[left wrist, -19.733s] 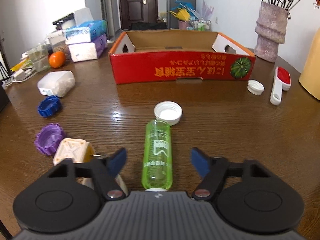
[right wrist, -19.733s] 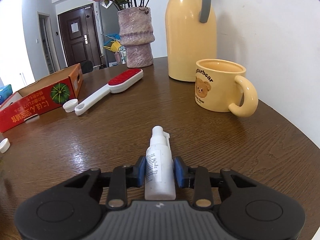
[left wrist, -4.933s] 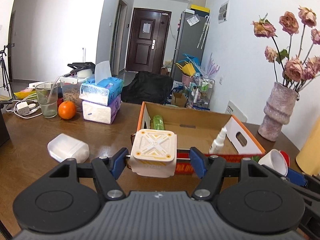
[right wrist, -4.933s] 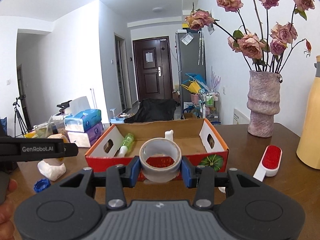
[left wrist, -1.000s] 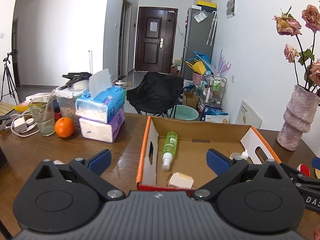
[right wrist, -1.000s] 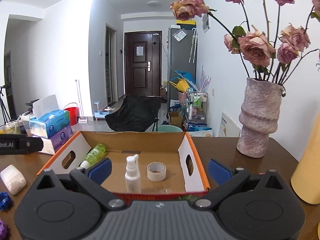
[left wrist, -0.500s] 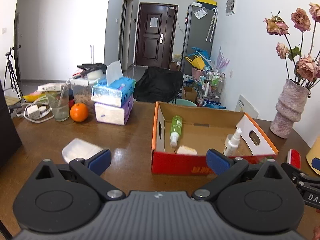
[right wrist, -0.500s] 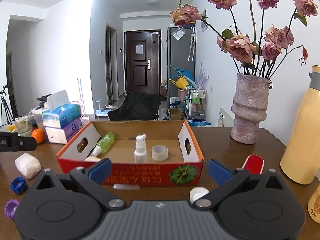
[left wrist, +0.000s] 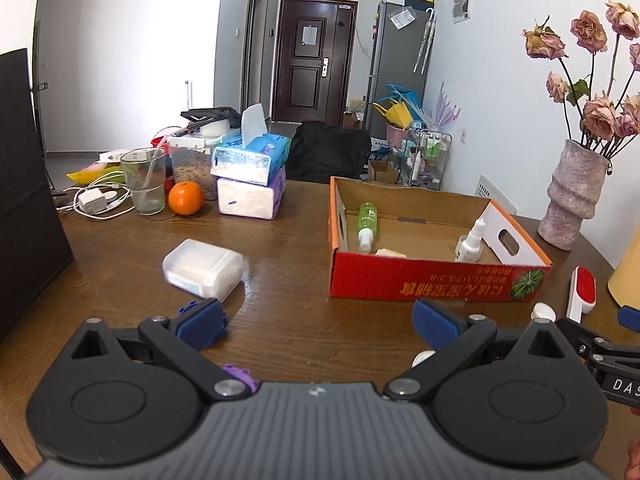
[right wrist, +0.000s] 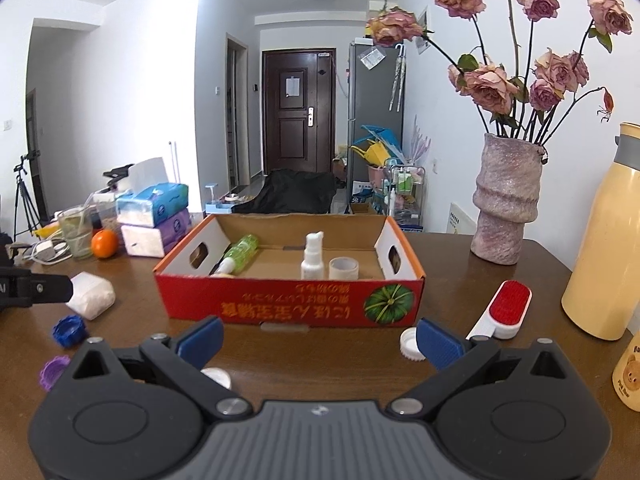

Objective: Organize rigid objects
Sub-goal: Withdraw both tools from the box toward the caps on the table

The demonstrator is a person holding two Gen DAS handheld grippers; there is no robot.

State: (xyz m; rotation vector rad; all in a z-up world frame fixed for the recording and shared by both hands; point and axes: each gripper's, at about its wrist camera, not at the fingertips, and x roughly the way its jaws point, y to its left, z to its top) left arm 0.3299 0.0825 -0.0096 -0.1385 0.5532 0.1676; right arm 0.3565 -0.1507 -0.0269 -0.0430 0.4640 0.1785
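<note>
The red cardboard box (left wrist: 432,280) (right wrist: 292,308) stands on the brown table. It holds a green bottle (right wrist: 240,256), a white spray bottle (right wrist: 313,256), a tape roll (right wrist: 343,268) and a cream block (left wrist: 390,253). My left gripper (left wrist: 316,322) is open and empty, above the table in front of the box's left end. My right gripper (right wrist: 318,338) is open and empty, in front of the box. On the table lie a white cap (right wrist: 410,344), another white cap (right wrist: 218,376), a blue cap (right wrist: 69,330), a purple cap (right wrist: 54,370) and a red-and-white lint brush (right wrist: 504,314).
A white plastic container (left wrist: 202,268) lies left of the box. Tissue packs (left wrist: 250,178), an orange (left wrist: 185,198), a glass (left wrist: 144,180) and cables sit at the back left. A vase (right wrist: 504,196), a yellow thermos (right wrist: 604,256) and a mug (right wrist: 628,372) stand at the right.
Both grippers have pulled back from the box and lowered toward the table; the box looks farther and the loose caps come into view. Both stay open and empty.
</note>
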